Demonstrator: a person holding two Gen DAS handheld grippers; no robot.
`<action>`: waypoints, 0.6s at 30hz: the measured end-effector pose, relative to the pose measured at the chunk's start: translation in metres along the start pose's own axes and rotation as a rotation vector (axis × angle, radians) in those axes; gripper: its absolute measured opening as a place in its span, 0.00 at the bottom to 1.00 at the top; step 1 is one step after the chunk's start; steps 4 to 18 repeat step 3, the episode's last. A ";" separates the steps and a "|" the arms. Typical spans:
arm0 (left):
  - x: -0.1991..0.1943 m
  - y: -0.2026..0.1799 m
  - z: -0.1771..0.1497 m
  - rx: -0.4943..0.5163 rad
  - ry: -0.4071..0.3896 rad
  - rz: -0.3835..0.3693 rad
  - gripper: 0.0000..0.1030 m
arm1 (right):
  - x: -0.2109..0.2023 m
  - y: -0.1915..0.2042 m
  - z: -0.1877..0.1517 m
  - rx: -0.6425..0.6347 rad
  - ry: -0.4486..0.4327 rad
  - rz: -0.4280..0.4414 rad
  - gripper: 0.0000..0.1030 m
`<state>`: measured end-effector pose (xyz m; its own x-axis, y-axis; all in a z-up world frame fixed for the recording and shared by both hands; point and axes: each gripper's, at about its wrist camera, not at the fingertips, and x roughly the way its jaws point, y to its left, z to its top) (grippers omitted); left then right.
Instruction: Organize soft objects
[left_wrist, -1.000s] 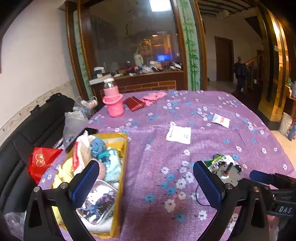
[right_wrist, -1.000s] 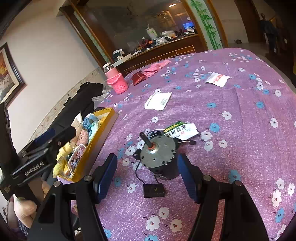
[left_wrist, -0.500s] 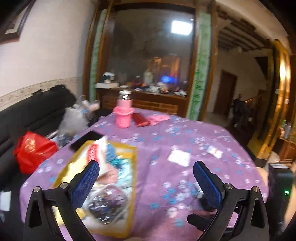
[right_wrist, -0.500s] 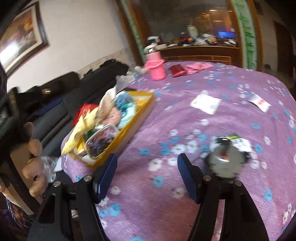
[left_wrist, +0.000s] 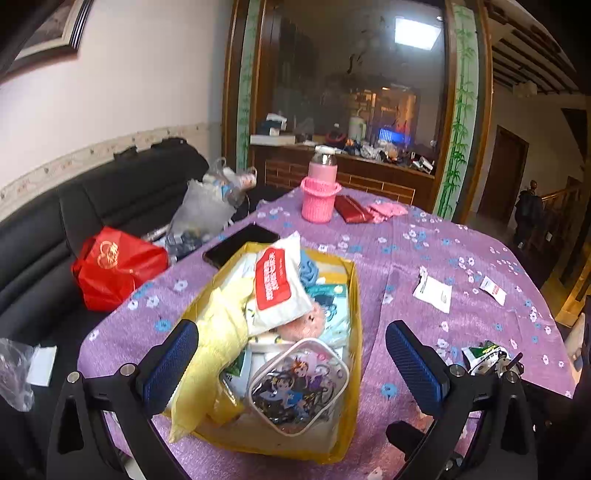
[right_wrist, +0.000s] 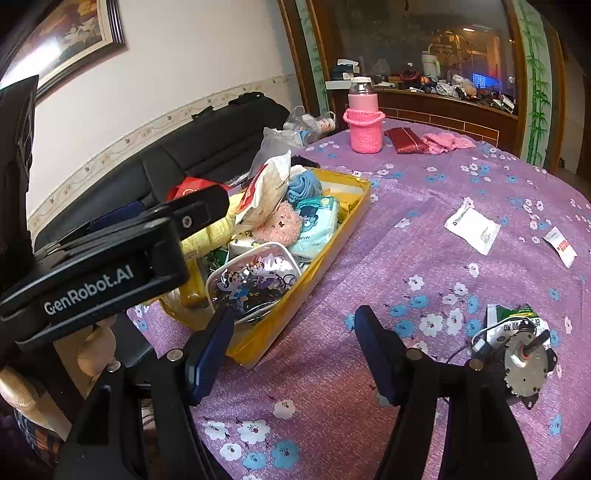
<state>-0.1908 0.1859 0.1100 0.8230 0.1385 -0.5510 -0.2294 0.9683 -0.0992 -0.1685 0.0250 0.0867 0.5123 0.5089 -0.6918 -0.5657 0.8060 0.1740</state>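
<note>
The left gripper (left_wrist: 291, 365) had its blue-padded fingers (left_wrist: 170, 365) spread wide with nothing between them, hanging above the near end of the yellow tray (left_wrist: 354, 295), directly over a clear cartoon-print pouch (left_wrist: 298, 386). The right gripper (right_wrist: 293, 350) also had its fingers (right_wrist: 375, 354) apart and empty, poised over the purple floral tablecloth (right_wrist: 424, 206) just beside the tray's near corner. The tray sat on the desk, piled with soft things: a yellow cloth (left_wrist: 218, 343) draped over its left side, a white packet with a red label (left_wrist: 277, 284), a fuzzy pink plush (right_wrist: 277, 223), a blue yarn ball (right_wrist: 304, 184) and a light blue tissue pack (right_wrist: 317, 219). To the right of the right gripper stood a small electric motor (right_wrist: 524, 365) (its shaft pointing up) next to a green-and-white packet (right_wrist: 511, 319). Farther out lay a white sachet (right_wrist: 472, 225), and at the far edge a pink bottle in a knitted sleeve (left_wrist: 320, 188), a red wallet (left_wrist: 352, 214) and a pink cloth (left_wrist: 388, 210).
</note>
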 end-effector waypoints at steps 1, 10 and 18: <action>0.002 0.001 -0.001 0.002 0.003 0.009 1.00 | 0.001 0.001 0.000 0.001 0.002 -0.001 0.65; 0.006 0.001 -0.001 0.005 0.006 0.018 1.00 | 0.003 -0.001 0.001 0.009 0.003 0.000 0.65; 0.006 0.001 -0.001 0.005 0.006 0.018 1.00 | 0.003 -0.001 0.001 0.009 0.003 0.000 0.65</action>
